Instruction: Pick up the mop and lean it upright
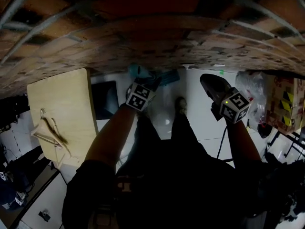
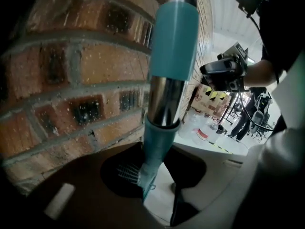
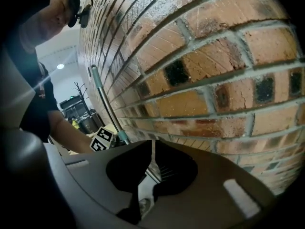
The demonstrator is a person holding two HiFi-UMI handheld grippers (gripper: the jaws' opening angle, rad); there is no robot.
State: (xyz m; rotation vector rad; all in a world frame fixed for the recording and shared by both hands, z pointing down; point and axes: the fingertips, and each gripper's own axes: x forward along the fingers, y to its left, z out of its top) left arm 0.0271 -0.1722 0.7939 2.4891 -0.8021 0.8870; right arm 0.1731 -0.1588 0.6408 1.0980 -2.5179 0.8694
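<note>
Head view: left gripper (image 1: 141, 75) and right gripper (image 1: 206, 80) close to brick wall (image 1: 152, 37); open floor (image 1: 200, 118) between, table (image 1: 57, 99) edge left. Left gripper view: jaws clamp mop handle (image 2: 172, 46), upright beside wall. Right gripper view: jaws together, empty; handle far left.

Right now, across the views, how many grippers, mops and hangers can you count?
Grippers: 2 (left gripper, right gripper)
Mop: 1
Hanger: 1
Total: 4
</note>
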